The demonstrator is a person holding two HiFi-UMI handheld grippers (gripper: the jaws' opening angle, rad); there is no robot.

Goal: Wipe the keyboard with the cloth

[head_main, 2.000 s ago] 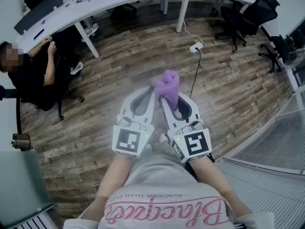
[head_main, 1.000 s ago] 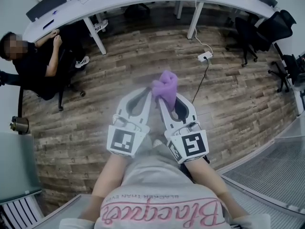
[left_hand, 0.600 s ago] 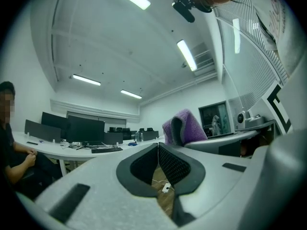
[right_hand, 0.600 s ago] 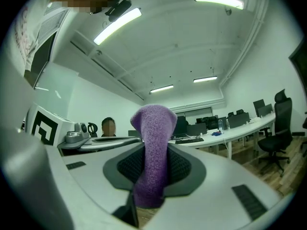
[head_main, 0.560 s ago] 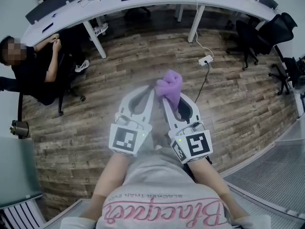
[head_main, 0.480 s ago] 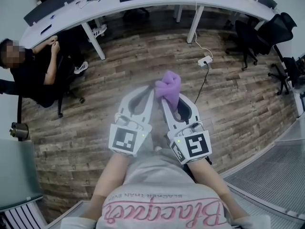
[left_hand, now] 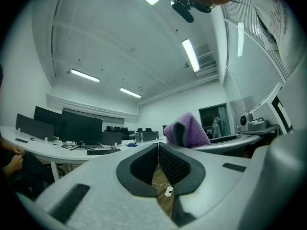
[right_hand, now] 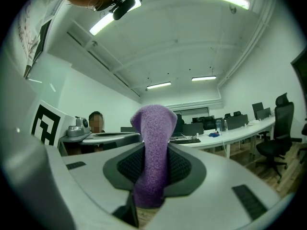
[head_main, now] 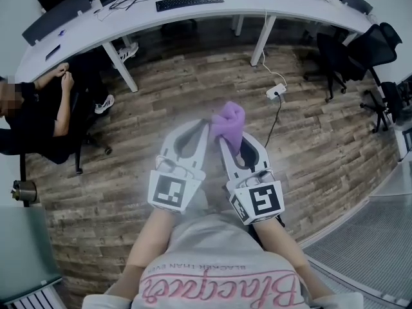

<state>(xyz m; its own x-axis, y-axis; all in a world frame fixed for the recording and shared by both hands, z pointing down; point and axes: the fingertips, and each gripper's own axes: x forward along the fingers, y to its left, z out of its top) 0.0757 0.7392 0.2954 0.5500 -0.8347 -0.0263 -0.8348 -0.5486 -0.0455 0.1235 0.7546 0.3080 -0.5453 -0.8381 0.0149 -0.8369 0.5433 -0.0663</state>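
- The right gripper [head_main: 225, 139] has its two jaws pressed on a purple cloth [head_main: 228, 121].
- In the right gripper view, the cloth [right_hand: 153, 128] stands right between the jaws of the right gripper [right_hand: 152, 169]. It fills the gap and pokes up past the tips in a soft, folded bump.
- The left gripper [head_main: 203, 129] is just beside the right one. Their tips are close together.
- In the left gripper view, the jaws of the left gripper [left_hand: 158, 147] are pushed together at the tips. Nothing is held between them.
- From that view the cloth [left_hand: 189, 131] is just to the right of the left jaws, a bit higher than their tips.
- Both grippers are held in the air over a wooden floor [head_main: 161, 89], in front of the person who holds them.
- The keyboard [head_main: 189, 2] is black. It lies on a long white desk [head_main: 302, 2], far ahead of both pairs of jaws and a little to their left. The cloth is well apart from it.
- The keyboard [left_hand: 103, 151] shows small and far off to the left of the left jaws. In the right gripper view the keyboard [right_hand: 184, 141] is far off, just right of the cloth.
- A white power strip [head_main: 277, 93] lies on the floor, ahead of the right jaws and off to their right.
- A seated person [head_main: 38, 121] is at the desk, far to the left of the left jaws.
- Black office chairs [head_main: 360, 44] stand far off to the right of the right jaws.
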